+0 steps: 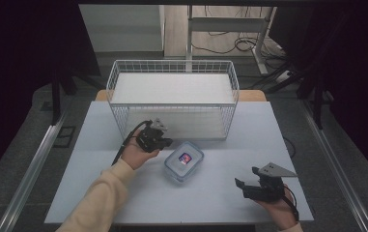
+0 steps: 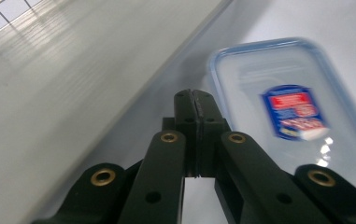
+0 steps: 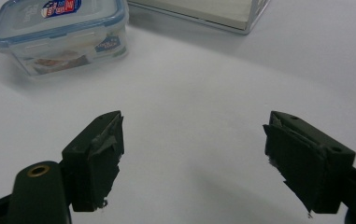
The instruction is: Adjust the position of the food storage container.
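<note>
A clear plastic food box [image 1: 184, 161] with a blue-rimmed lid and a red-and-blue sticker lies on the pale table; its lid [image 2: 297, 107] is close up in the left gripper view, and the whole box [image 3: 63, 35] sits far left in the right gripper view. My left gripper [image 1: 166, 143] hovers just left of the box, between it and the basket, jaws pressed together with nothing in them [image 2: 196, 109]. My right gripper [image 1: 247, 178] rests near the table's front right, jaws wide apart and empty [image 3: 192, 158], well away from the box.
A white wire basket [image 1: 172, 99] with a pale board as its floor stands at the back centre of the table; its base edge [image 3: 203, 14] is seen in the right gripper view. Table [image 1: 278, 145] edges lie near the right hand. Desk legs and cables are beyond.
</note>
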A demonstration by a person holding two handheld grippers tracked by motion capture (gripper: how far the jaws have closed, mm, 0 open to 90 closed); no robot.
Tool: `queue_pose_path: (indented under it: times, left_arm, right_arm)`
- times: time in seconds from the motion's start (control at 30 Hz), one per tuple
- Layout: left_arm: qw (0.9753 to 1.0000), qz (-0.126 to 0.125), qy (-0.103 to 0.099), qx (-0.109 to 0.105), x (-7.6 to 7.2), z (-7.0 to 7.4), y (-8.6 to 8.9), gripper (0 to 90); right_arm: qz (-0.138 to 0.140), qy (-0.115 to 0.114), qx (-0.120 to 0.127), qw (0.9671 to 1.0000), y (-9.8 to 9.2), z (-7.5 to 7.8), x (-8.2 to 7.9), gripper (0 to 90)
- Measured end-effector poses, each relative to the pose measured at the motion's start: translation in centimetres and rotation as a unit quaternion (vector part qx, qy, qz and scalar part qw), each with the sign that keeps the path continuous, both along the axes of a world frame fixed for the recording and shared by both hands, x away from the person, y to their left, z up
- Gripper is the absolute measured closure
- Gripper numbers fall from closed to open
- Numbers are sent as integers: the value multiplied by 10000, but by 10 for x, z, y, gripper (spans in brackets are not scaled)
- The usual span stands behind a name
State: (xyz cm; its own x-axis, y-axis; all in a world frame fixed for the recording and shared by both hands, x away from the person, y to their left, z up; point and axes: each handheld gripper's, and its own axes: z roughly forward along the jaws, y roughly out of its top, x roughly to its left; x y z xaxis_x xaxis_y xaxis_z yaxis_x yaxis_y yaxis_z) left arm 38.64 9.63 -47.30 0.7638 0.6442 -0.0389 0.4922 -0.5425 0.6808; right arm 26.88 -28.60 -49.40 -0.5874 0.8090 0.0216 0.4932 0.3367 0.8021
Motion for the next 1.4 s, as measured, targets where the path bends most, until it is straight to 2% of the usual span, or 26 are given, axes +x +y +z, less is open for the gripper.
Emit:
queue_pose_path:
  times: [0.1, 0.17, 0.3, 0.57, 0.67, 0.8, 0.9, 0.97, 1.0, 1.1, 1.17, 1.23, 1.4]
  left_arm:
    - [9995, -47, 2, 305, 8, -3, -8, 900]
    - [9995, -53, 27, 314, 12, -5, -13, 900]
    - [9985, -138, 131, 519, 20, -11, -23, 900]
    - [9970, -384, 241, 634, 28, -20, -36, 900]
    - [9965, -429, 195, 689, 29, -21, -38, 900]
    - [9954, -634, 155, 705, 29, -20, -46, 900]
    - [9931, -851, 85, 800, 26, -19, -58, 900]
    - [9917, -1008, 95, 789, 23, -18, -68, 900]
    - [9889, -1237, 110, 811, 20, -19, -76, 900]
    - [9876, -1330, 80, 833, 16, -19, -83, 900]
    - [9847, -1517, 76, 857, 11, -18, -92, 900]
    - [9840, -1560, 92, 857, 9, -17, -95, 900]
    - [9782, -1863, 69, 914, 1, -15, -109, 900]
  right_arm:
    - [-11, 1, -14, 10000, -1, -1, 1, 196]
    - [-7, 12, -6, 10000, -1, -1, 1, 197]
    - [-17, 17, -9, 10000, -1, -1, 1, 197]
    - [-36, 16, -15, 10000, -3, -2, 2, 197]
    - [-37, 11, -14, 10000, -3, -2, 2, 197]
    - [-32, 2, -18, 10000, -3, -1, 2, 197]
    - [-28, 18, -11, 10000, -3, -2, 3, 197]
    - [-30, 18, -14, 10000, -3, -2, 3, 197]
    - [-36, 16, -11, 10000, -3, -2, 2, 197]
    - [-48, 22, -7, 10000, -3, -2, 2, 197]
    - [-47, 25, -3, 10000, -4, -2, 2, 197]
    - [-45, 25, -10, 10000, -4, -2, 3, 197]
    - [-49, 27, -3, 10000, -4, -2, 3, 197]
